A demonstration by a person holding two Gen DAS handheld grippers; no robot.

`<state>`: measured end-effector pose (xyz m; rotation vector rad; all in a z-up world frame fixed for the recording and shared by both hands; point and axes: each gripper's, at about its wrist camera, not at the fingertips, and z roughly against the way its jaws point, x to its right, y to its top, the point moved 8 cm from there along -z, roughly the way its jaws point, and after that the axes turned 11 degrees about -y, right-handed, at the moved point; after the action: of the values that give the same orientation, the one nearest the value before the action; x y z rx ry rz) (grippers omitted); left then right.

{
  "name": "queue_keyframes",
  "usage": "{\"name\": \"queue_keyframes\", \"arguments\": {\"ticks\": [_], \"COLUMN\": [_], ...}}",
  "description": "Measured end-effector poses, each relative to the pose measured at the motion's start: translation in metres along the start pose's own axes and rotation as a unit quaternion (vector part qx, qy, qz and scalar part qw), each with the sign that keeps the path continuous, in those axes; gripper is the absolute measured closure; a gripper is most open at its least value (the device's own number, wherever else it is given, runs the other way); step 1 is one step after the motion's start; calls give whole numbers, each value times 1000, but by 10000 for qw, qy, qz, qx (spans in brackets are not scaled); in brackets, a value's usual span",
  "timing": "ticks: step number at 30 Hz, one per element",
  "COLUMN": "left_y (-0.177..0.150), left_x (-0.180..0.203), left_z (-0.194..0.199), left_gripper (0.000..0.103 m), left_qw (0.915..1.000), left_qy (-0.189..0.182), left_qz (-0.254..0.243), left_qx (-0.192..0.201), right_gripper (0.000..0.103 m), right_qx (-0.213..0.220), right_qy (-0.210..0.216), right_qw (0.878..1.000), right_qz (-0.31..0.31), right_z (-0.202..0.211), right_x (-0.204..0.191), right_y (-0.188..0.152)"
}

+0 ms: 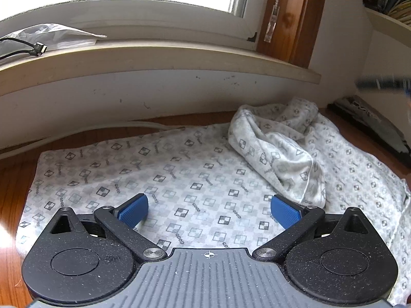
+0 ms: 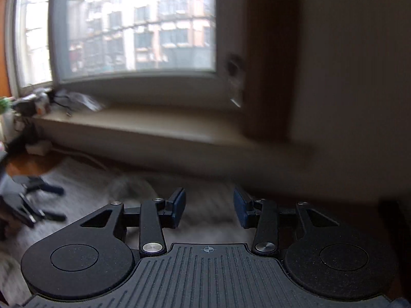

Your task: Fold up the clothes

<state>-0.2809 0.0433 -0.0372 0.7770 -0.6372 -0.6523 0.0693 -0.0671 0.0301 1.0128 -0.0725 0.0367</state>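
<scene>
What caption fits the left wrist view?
Open left tool above patterned garment spread on wooden table, sleeve bunched.

The whole right wrist view is smeared: the garment [image 2: 210, 220] beneath the gripper shows only as a grey blur, its print unreadable. The clutter [image 2: 33, 102] on the sill's left end cannot be made out. In the left wrist view, a dark streak [image 1: 382, 84] at the right edge is too blurred to identify, and the garment's [image 1: 179, 179] lower right runs out of frame.
</scene>
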Motion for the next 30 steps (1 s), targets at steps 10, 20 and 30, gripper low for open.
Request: {"name": "queue_keyframes", "arguments": {"ticks": [10, 20, 30], "left_y": [0, 0, 0], "left_x": [-1, -1, -1], "left_z": [1, 1, 2], "left_gripper": [1, 1, 0], "left_qw": [10000, 10000, 9999], "left_qy": [-41, -48, -84], "left_qz": [36, 66, 134], "left_qx": [5, 17, 54], "right_gripper": [62, 61, 63], "right_qx": [-622, 33, -244], "right_qy": [-768, -1420, -182], "right_qw": [9951, 9898, 9993], "right_qz": [-84, 44, -194], "right_z": [41, 129, 49], "right_x": [92, 159, 92], "right_y": [-110, -109, -162]}}
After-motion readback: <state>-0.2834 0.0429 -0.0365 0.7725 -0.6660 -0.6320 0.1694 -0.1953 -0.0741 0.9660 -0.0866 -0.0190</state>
